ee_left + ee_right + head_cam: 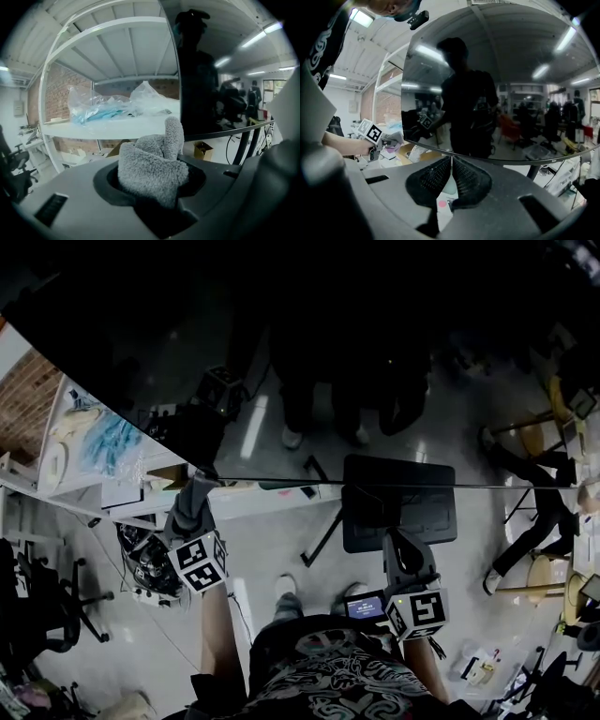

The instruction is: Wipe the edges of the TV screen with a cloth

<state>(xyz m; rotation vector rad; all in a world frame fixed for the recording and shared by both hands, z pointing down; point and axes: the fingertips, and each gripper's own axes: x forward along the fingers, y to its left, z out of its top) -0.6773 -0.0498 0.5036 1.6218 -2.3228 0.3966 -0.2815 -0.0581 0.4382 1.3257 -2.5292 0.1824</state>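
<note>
The black TV screen [309, 352] fills the top of the head view and mirrors the room. Its bottom edge [394, 486] runs across the middle. My left gripper [195, 493] is shut on a grey fluffy cloth [149, 164] at the screen's lower left corner. In the left gripper view the cloth bulges up between the jaws, just beside the screen's left edge [176, 93]. My right gripper [399, 547] hangs a little below the bottom edge, right of centre. Its jaws [451, 177] are shut with nothing between them.
A white shelf [112, 125] with plastic bags [105, 105] stands behind the screen's left side. The dark stand base [403, 519] sits on the floor under the screen. Office chairs [42, 601] are at the left, stools [542, 577] at the right. A cardboard box [203, 150] lies on the floor.
</note>
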